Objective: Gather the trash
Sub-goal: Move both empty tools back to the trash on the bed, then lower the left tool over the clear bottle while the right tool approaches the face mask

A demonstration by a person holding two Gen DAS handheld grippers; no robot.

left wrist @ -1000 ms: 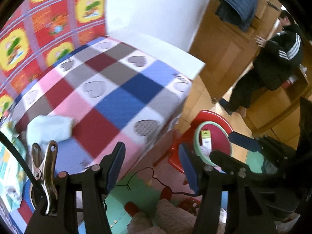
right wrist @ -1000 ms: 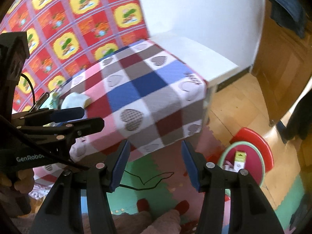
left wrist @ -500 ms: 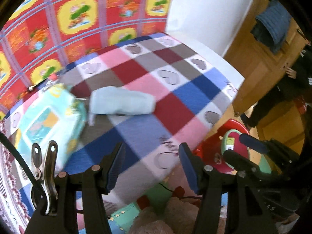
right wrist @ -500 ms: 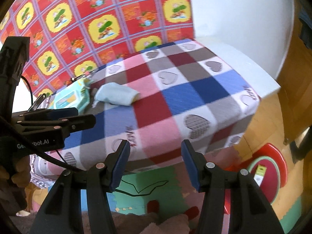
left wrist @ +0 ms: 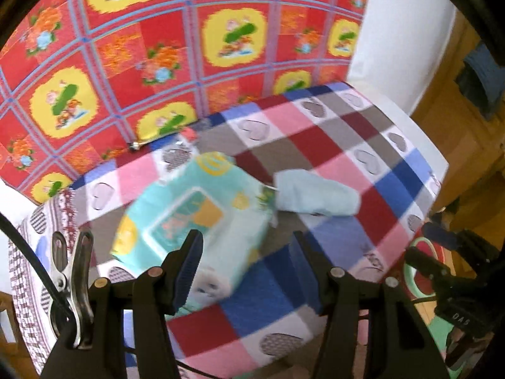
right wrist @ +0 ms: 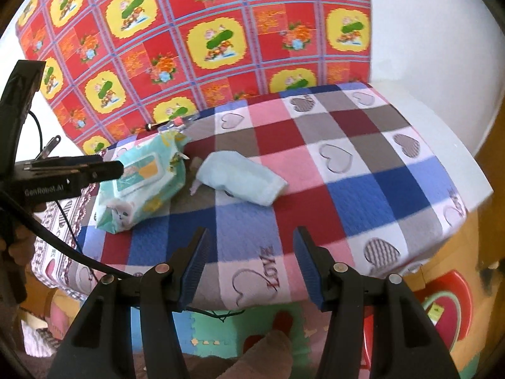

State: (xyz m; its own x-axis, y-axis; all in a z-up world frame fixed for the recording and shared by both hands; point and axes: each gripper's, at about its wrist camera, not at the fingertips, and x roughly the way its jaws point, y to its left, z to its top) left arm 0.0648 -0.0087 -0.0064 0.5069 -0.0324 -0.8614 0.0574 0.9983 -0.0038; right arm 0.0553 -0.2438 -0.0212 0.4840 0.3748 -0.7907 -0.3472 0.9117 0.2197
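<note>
Both grippers are lined up over the checked heart-print cloth (right wrist: 363,170) covering the worktop, and nothing is in hand. The left gripper (left wrist: 247,268) has its jaws spread wide and empty, hanging over the near end of the wet-wipes pack (left wrist: 192,218). The right gripper (right wrist: 251,263) is likewise wide open, holding nothing, aimed at the front edge of the cloth.

The likely trash is the crumpled pale-blue tissue wad (right wrist: 241,178), lying on the cloth just beside the wipes pack, about mid-worktop. A small scrap (right wrist: 194,188) sits at its left end; too small to name. Something slim lies along the back edge against the red patterned backdrop (right wrist: 195,41), also hard to make out.

This reads as the approach step, no pick made. Down at lower right, a green-rimmed bowl on a red stool (right wrist: 448,303) appears to be the collection spot. The next move calls for one gripper to drop forward over the wad, straddle it and close without snagging the cloth or the pack.
</note>
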